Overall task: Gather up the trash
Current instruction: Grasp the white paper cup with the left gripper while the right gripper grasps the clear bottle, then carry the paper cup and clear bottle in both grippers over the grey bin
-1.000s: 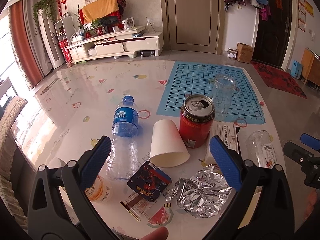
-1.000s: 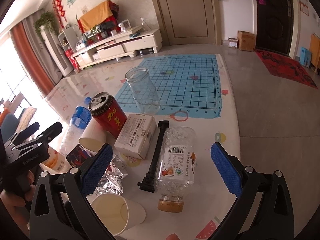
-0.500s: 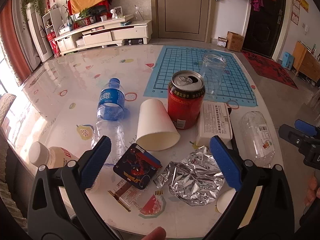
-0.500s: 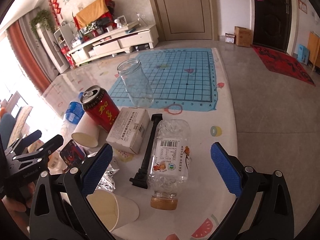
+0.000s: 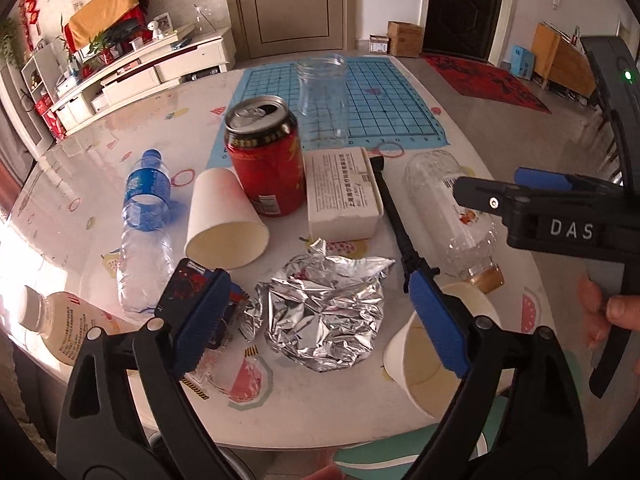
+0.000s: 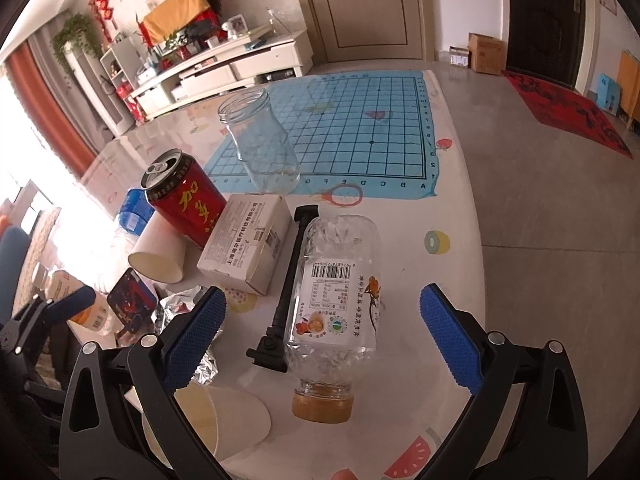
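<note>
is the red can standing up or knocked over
Upright. The red can stands on its base, its opened top facing up, beside a tipped paper cup.

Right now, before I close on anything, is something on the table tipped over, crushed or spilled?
Nothing spilled that shows. Several things lie on their sides: the blue-label bottle, a paper cup and the clear bottle with the tan cap. The foil is crumpled. Only the red can and glass jar stand upright.
</note>
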The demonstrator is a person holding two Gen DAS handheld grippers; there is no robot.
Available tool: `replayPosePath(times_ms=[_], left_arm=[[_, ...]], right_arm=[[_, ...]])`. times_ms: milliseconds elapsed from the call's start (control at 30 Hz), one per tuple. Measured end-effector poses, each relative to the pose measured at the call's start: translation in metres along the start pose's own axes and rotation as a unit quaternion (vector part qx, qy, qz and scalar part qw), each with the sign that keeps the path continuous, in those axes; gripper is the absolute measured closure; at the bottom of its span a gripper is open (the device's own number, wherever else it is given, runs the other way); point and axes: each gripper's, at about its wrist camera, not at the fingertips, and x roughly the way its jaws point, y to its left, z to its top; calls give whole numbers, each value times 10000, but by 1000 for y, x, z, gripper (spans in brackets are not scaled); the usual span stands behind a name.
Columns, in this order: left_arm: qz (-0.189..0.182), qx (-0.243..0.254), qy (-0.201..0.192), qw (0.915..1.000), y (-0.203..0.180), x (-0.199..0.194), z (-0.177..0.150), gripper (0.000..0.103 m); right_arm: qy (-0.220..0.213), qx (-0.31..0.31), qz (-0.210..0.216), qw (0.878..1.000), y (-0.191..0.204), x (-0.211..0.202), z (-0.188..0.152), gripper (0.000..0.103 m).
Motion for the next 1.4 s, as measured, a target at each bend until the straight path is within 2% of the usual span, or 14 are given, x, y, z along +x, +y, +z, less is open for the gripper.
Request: replayPosePath(times_ms=[100, 200, 333, 400, 500, 533, 567, 733, 800, 833, 900, 1000, 1200, 1400], left_arm=[[-134, 84, 44, 9999, -7, 2, -4, 22], [-239, 125, 91, 9996, -11, 0, -6, 22], [-228, 278, -77, 9993, -15, -5, -8, 22], [-359, 325, -25, 9988, -18, -5, -9, 21], [-485, 391, 105, 9980, -23, 1, -12, 22], [-459, 402, 153, 9980, -24, 4, -13, 25], [-478, 401, 201, 9978, -24, 8, -14, 33], [-659, 273, 501, 9962, -22, 26, -18, 47], [-868, 162, 622, 9941, -20, 33, -20, 63], [-929, 138, 672, 9933, -19, 37, -21, 66], [-976, 165, 726, 9924, -20, 42, -23, 84], [-1166, 118, 747, 9903, -20, 44, -23, 95], [-1163, 105, 632, 9911, -21, 39, -21, 98], [-1190, 23, 531, 9915, -15, 33, -20, 98]], right_arm=[[38, -5, -21, 10000, 0, 5, 0, 8], [83, 21, -22, 10000, -1, 10, 1, 8], [87, -19, -22, 10000, -1, 11, 0, 8], [138, -39, 4, 9999, 0, 13, -1, 8], [219, -76, -12, 9997, 3, 18, -1, 17], [289, -40, -12, 9996, 2, 21, -1, 26], [352, 6, 16, 9994, 0, 24, -2, 30], [475, 34, -117, 9988, -3, 34, -5, 30], [569, 98, -101, 9983, -7, 39, -6, 39], [597, 128, -66, 9981, -7, 41, -7, 39], [587, 95, -80, 9982, -6, 43, -7, 39], [656, 122, -73, 9977, -6, 46, -7, 38], [945, 27, -186, 9953, -1, 56, -7, 36], [785, 27, -72, 9969, -4, 54, -11, 38]])
